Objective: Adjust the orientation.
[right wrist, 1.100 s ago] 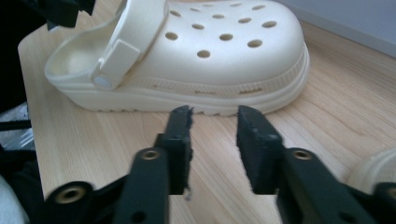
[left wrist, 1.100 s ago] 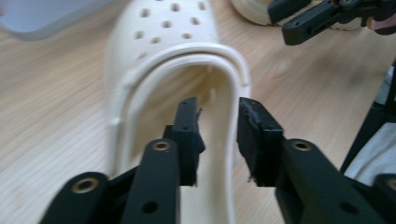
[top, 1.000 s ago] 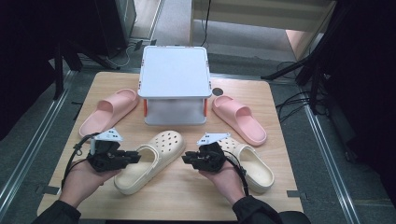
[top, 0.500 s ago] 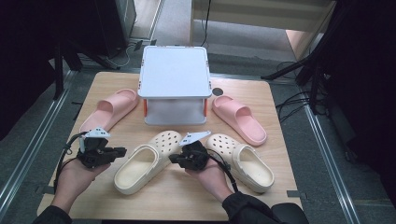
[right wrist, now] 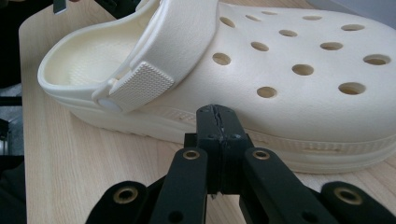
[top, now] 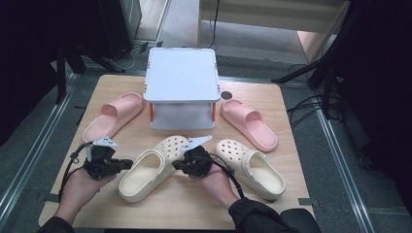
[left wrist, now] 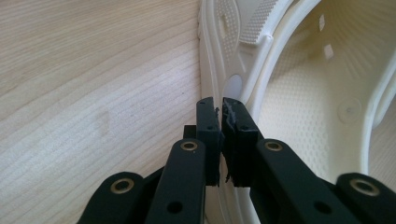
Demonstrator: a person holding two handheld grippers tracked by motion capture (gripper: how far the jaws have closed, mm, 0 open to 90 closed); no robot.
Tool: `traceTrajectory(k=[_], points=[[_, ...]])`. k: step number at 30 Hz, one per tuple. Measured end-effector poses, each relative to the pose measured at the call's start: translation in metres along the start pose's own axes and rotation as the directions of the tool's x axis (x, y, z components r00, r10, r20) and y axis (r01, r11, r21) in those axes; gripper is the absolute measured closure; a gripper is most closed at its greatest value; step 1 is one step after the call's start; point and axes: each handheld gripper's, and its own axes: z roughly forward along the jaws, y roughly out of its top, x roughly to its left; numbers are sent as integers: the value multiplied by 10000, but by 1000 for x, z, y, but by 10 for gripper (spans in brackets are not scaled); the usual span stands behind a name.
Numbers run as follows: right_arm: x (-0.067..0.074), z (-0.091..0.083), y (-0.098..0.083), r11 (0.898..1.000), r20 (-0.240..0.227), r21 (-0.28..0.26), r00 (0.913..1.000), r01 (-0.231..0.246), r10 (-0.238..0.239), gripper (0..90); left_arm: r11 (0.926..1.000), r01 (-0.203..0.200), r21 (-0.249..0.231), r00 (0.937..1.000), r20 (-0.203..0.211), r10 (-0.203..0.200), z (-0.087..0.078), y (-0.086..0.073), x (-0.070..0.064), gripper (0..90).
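Closed tools (top: 127, 164) (top: 177, 166) flank the cream clog (top: 148, 172).

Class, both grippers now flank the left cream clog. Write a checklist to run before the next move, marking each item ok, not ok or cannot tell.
1. Left gripper shut, jaws together at the outer rim of the perforated cream foam clog: ok.
2. Right gripper shut, nothing between its jaws: ok.
3. Both grippers on opposite sides of that clog: ok.
4. Jaw tips actually pressing the clog's sides: cannot tell.
5. Second cream clog lying apart, not under a hand: ok.
6. Pale wooden table bare in front of the clog: ok.
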Motion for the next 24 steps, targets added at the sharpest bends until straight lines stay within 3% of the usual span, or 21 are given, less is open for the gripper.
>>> traceTrajectory(k=[4, 7, 9, 13, 19, 21, 24], points=[[-2, -1, 1, 10000, 263, 7, 9997, 28, -28, 900, 9999, -116, 47, 9993, 368, 114, 2, -1, -4, 859], [-8, -1, 0, 9996, 205, -52, 9994, -270, 271, 900, 9997, -225, 50, 9993, 288, 223, 3, 0, -9, 880], [-10, 0, 1, 9996, 234, -104, 9994, -262, 264, 900, 9999, -128, 42, 9993, 341, 127, 4, 0, -10, 887], [-12, 1, 4, 9997, 570, -116, 9982, -191, 198, 900, 9999, 149, 45, 9959, 897, -152, 6, -2, -10, 890], [-26, 1, 9, 9982, 589, -139, 9965, -581, 588, 900, 9997, -100, -217, 9914, 1299, 127, 7, 0, -23, 891], [-27, 2, 11, 9982, 670, -124, 9959, -593, 600, 900, 9990, -383, -246, 9918, 1212, 410, 8, 0, -29, 890], [-29, 2, 12, 9983, 739, -130, 9956, -559, 568, 900, 9989, -411, -203, 9910, 1265, 433, 9, 1, -31, 890]])
